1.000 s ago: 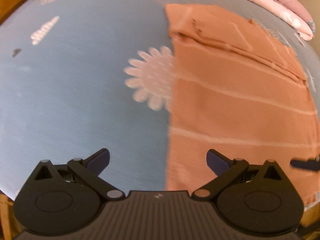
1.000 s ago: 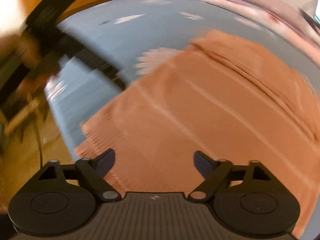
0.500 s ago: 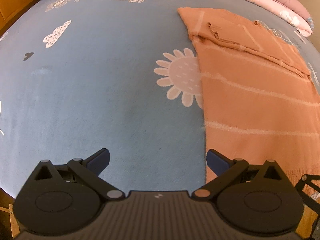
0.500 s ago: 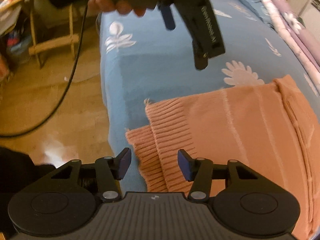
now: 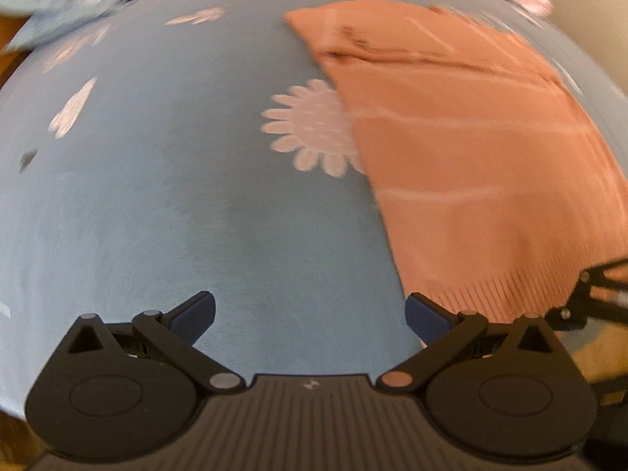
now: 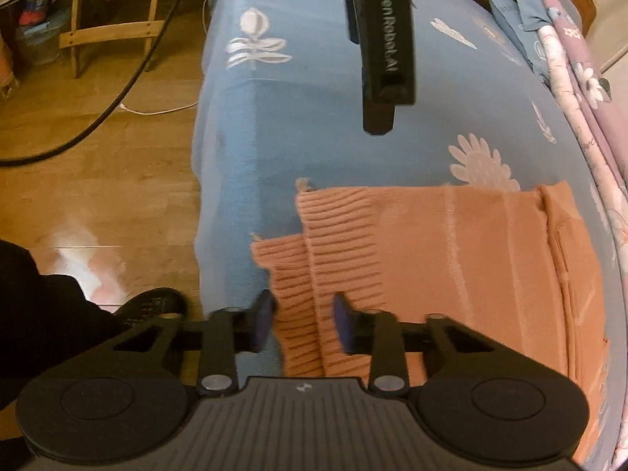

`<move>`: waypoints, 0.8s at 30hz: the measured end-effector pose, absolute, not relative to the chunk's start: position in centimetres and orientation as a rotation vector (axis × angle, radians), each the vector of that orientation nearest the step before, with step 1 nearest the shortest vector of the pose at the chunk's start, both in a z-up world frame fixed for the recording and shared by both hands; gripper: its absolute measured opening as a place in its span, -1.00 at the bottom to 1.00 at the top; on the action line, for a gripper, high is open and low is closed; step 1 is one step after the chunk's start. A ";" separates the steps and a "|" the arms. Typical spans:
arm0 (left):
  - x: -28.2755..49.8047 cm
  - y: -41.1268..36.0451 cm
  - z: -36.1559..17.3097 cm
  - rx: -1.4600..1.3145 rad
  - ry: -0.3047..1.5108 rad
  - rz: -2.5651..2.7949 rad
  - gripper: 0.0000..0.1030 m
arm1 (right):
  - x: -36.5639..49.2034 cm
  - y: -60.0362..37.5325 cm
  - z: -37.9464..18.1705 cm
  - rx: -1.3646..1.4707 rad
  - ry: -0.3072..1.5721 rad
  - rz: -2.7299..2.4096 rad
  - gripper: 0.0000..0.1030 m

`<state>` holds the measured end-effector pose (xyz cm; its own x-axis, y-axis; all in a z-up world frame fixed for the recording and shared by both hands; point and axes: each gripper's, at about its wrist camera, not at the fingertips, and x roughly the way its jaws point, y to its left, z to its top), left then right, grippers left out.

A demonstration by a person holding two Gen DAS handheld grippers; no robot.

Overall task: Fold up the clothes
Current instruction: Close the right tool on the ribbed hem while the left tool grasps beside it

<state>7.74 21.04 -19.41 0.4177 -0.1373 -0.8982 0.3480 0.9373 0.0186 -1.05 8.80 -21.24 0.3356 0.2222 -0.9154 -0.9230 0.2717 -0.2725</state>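
An orange knitted sweater [image 5: 471,149] with pale stripes lies flat on the blue bed sheet [image 5: 157,196]. Its ribbed hem [image 6: 337,243] reaches the bed's near edge. My left gripper [image 5: 310,310] is open above bare sheet, just left of the sweater's side edge, with nothing between its fingers. In the right wrist view its black body [image 6: 386,47], held by a hand, hovers over the sheet. My right gripper [image 6: 302,322] sits at the bed edge with its jaws narrowed. The doubled hem lies between the pads, and I see no bunching there.
Folded pink and floral bedding [image 6: 577,62] lines the far side of the bed. Left of the bed is a wooden floor [image 6: 98,180] with a black cable [image 6: 117,102], a wooden stool frame [image 6: 110,31] and a person's dark shoe [image 6: 153,302].
My right gripper has swung to the bed's edge and narrowed its jaws around the ribbed hem. The left gripper has drifted left off the sweater over bare sheet and stays open.
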 end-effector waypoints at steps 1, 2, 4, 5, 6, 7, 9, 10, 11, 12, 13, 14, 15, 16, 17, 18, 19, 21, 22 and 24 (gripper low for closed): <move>7.3 20.6 -19.4 0.263 1.087 -0.344 0.99 | -1.2 8.9 -21.2 -0.983 0.892 0.926 -0.70; 6.9 20.2 -19.5 0.320 1.069 -0.384 0.99 | -1.4 9.0 -21.1 -0.987 0.890 0.923 -0.75; 6.0 19.2 -19.6 0.441 1.028 -0.466 0.99 | -1.6 9.1 -20.9 -0.984 0.889 0.913 -0.79; 5.5 18.6 -19.7 0.503 1.003 -0.511 0.99 | -1.4 9.1 -20.6 -0.963 0.897 0.899 -0.80; 5.0 18.1 -19.8 0.557 0.978 -0.555 0.99 | -1.1 9.0 -20.2 -0.940 0.906 0.886 -0.81; 4.5 17.5 -19.9 0.606 0.952 -0.603 0.99 | -0.9 8.9 -19.8 -0.917 0.912 0.873 -0.82; 3.6 16.5 -20.1 0.692 0.895 -0.705 0.99 | -0.2 8.6 -18.9 -0.875 0.921 0.847 -0.82; 3.1 15.9 -20.2 0.732 0.864 -0.762 0.99 | 0.1 8.5 -18.6 -0.858 0.926 0.834 -0.83; 2.7 15.3 -20.3 0.767 0.831 -0.824 0.99 | 0.4 8.4 -18.2 -0.847 0.928 0.822 -0.83; 2.2 14.8 -20.4 0.800 0.800 -0.880 0.99 | 0.6 8.3 -18.0 -0.843 0.927 0.813 -0.83; 1.7 14.2 -20.6 0.829 0.771 -0.931 0.99 | 0.7 8.2 -17.8 -0.840 0.926 0.804 -0.83; 1.4 13.6 -21.0 0.861 0.742 -0.967 0.99 | 0.9 8.1 -17.6 -0.836 0.924 0.798 -0.83; 1.0 13.0 -21.4 0.896 0.711 -0.989 0.98 | 1.0 8.0 -17.5 -0.831 0.924 0.795 -0.83; 0.9 12.4 -21.8 0.922 0.688 -1.007 0.97 | 1.1 7.9 -17.3 -0.826 0.924 0.792 -0.83; 0.9 11.9 -22.1 0.940 0.671 -1.021 0.90 | 1.1 7.8 -17.2 -0.821 0.924 0.789 -0.83; 0.9 11.4 -22.4 0.958 0.654 -1.035 0.66 | 1.2 7.8 -17.1 -0.817 0.925 0.787 -0.83; 1.0 10.9 -22.7 0.968 0.654 -1.049 0.48 | 1.2 7.7 -17.1 -0.813 0.926 0.783 -0.84; 1.7 10.1 -23.0 0.957 0.704 -1.068 -0.58 | 1.3 7.6 -16.9 -0.806 0.924 0.776 -0.84; 2.1 9.8 -23.2 0.949 0.727 -1.065 -0.71 | 1.3 7.5 -16.9 -0.802 0.923 0.773 -0.84; 2.5 9.7 -23.1 0.930 0.743 -1.062 -0.76 | 1.4 7.3 -16.8 -0.795 0.924 0.761 -0.84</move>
<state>2.50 9.66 -23.11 0.3233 -0.3873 -0.8634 0.9438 0.1976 0.2648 1.41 7.34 -16.80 0.3989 0.2160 -0.8912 -0.8330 0.4917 -0.2537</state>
